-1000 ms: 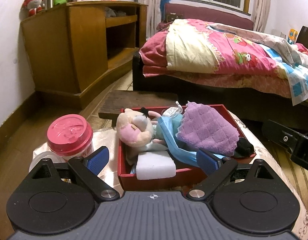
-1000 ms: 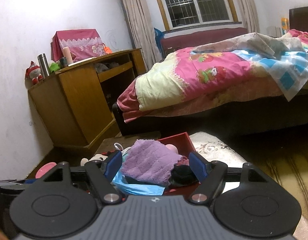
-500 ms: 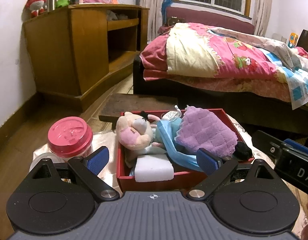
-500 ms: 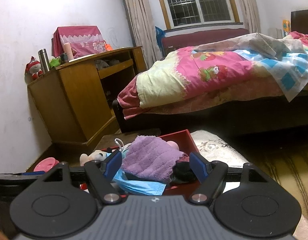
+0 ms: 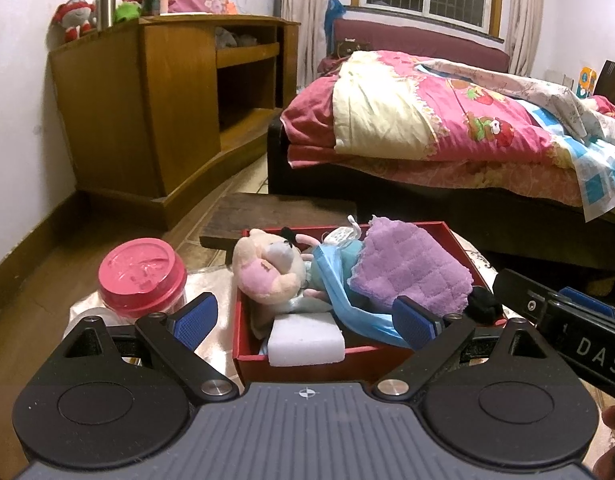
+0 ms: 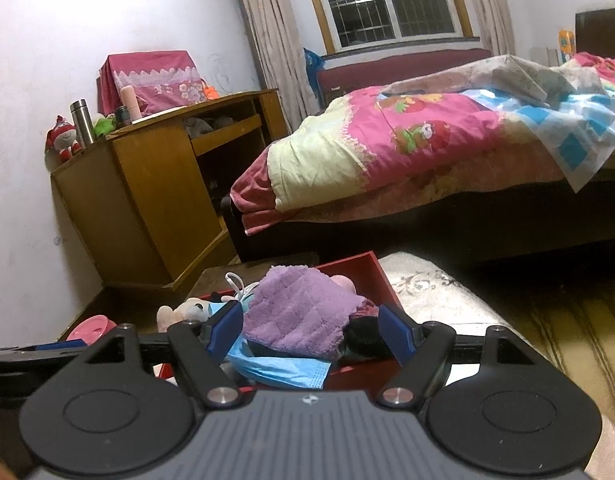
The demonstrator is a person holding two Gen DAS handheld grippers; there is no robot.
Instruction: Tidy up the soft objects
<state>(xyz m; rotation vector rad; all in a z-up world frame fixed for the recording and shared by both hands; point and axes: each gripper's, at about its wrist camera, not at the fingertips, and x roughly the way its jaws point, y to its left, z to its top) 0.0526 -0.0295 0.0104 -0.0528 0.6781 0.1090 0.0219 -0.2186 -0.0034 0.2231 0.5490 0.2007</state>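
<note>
A red box (image 5: pixel 319 360) sits on a low worktop (image 5: pixel 211 288) draped in a pale patterned cloth, and the soft things are piled inside it. At the near edge lies a white sponge (image 5: pixel 305 342), partly over the front wall. Behind it, to the left, a plush toy (image 5: pixel 267 272) in cream and pink leans against the left wall. A blue mask (image 5: pixel 339 292) runs across the middle of the pile, and a purple cloth (image 5: pixel 407 268) lies on top of it toward the right. A small black item (image 5: pixel 483 304) rests at the right rim, beside the purple cloth; what it is cannot be told. The left tongs (image 5: pixel 305 318) hang released in front of the box, fingers wide apart on either side of it, holding nothing. The right tongs (image 6: pixel 311 330) are likewise released, fingers spread with the purple cloth and mask seen between them but not pressed; their dark body also shows at the right edge of the left view. To the left of the box, on the worktop, stands a jar (image 5: pixel 143 276) with a pink lid. Beyond are a wooden cabinet (image 5: pixel 147 120) against the wall and a bed (image 5: pixel 447 136) with a pink quilt under a window.
</note>
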